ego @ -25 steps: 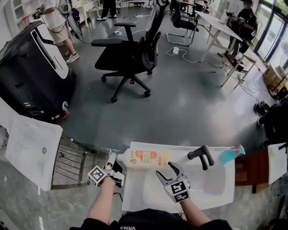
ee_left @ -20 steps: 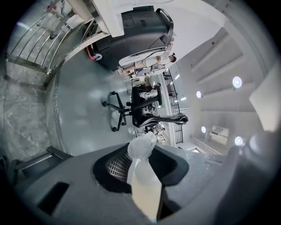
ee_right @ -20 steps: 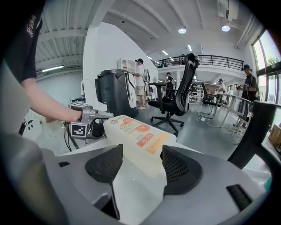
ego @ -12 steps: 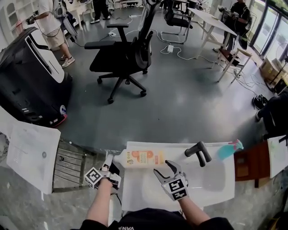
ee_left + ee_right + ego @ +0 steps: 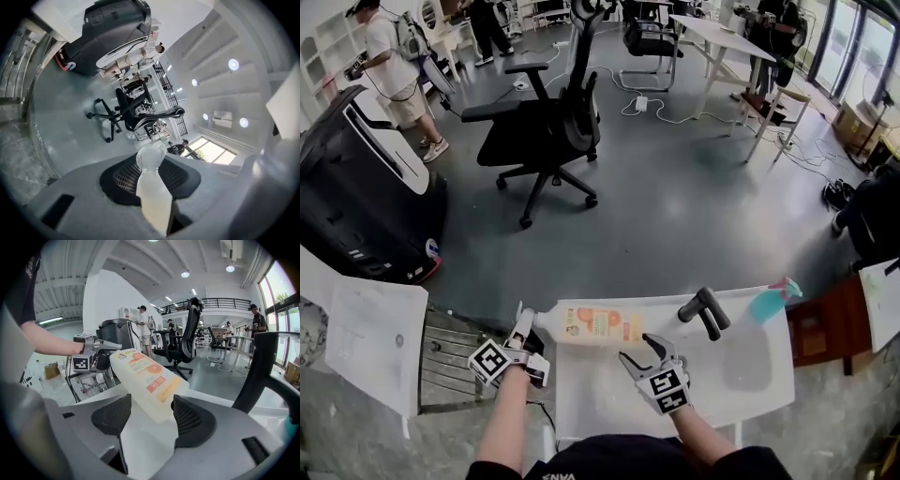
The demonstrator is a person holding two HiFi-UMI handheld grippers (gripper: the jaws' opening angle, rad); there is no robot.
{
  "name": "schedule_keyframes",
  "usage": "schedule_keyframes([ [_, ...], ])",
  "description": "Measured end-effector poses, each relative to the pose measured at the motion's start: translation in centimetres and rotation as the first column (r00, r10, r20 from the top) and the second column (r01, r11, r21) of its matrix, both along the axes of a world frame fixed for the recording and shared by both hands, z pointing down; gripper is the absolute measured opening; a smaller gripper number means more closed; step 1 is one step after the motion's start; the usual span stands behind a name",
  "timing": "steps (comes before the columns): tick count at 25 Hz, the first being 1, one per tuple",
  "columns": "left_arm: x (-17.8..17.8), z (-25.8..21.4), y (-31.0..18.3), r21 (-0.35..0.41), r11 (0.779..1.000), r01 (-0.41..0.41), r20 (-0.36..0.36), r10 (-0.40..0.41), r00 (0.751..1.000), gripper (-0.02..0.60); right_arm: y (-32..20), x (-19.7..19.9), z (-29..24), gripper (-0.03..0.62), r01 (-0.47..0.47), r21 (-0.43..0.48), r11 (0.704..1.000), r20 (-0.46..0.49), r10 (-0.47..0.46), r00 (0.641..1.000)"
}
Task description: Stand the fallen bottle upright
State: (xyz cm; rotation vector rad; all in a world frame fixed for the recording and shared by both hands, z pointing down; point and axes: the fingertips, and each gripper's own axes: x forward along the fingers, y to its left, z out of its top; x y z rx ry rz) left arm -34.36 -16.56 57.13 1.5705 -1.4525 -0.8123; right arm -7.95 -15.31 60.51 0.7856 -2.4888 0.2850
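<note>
A pale bottle (image 5: 600, 325) with an orange label lies along the back rim of the white sink (image 5: 750, 384), cap end to the left. My left gripper (image 5: 525, 324) is shut on its cap end; in the left gripper view the white neck and cap (image 5: 150, 159) run up between the left gripper's (image 5: 152, 182) jaws. In the right gripper view the bottle (image 5: 147, 378) is tilted, cap end raised toward the left gripper (image 5: 101, 355). My right gripper (image 5: 642, 352) is open just in front of the bottle's base end. The base shows between the right gripper's (image 5: 150, 420) pads, untouched.
A black faucet (image 5: 705, 309) rises from the sink's back rim, right of the bottle. A teal spray bottle (image 5: 769, 302) lies beyond it. A metal rack (image 5: 441, 347) and a white panel (image 5: 370, 342) are at the left. A black office chair (image 5: 544, 131) stands on the floor beyond.
My left gripper has risen a little with the bottle's cap end, tilting the bottle. The right gripper has stayed in place, open.
</note>
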Motion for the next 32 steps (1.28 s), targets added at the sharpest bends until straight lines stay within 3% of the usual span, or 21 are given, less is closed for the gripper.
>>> schedule_keyframes([
  [4,1.5,-3.4,-1.9,0.058,0.998,-0.037,0.045,0.035,0.998,0.107,-0.2,0.5,0.2,0.274,-0.027,-0.008,1.000,0.029,0.028,0.999],
  [6,3.0,-5.6,-3.1,0.128,0.990,-0.064,0.033,0.060,0.998,0.103,-0.5,1.0,0.4,0.273,-0.039,-0.012,0.999,0.036,0.040,0.999],
  [11,5.8,-9.2,-5.4,0.195,0.975,-0.107,0.047,0.100,0.994,0.086,-1.5,2.4,1.3,0.236,-0.091,-0.042,0.995,0.038,0.093,0.995],
  [14,7.7,-10.4,-6.3,0.199,0.968,-0.151,0.057,0.143,0.988,0.086,-1.3,2.8,3.4,0.237,-0.110,-0.137,0.984,0.020,0.114,0.993],
  [21,11.6,-12.2,-8.4,0.187,0.951,-0.246,0.146,0.220,0.964,0.085,-1.1,3.7,4.3,0.216,-0.162,-0.166,0.973,0.047,0.172,0.984],
  [23,12.6,-12.6,-8.8,0.167,0.945,-0.281,0.197,0.248,0.949,0.084,-1.0,3.8,4.4,0.218,-0.157,-0.174,0.972,0.051,0.168,0.984],
  [27,14.9,-14.0,-9.6,0.129,0.920,-0.369,0.345,0.307,0.887,0.084,-1.1,4.1,4.7,0.234,-0.160,-0.203,0.966,0.066,0.177,0.982],
  [32,18.5,-15.6,-10.0,0.130,0.876,-0.464,0.430,0.371,0.823,0.084,-1.5,4.7,4.6,0.239,-0.193,-0.212,0.958,0.084,0.215,0.973],
])
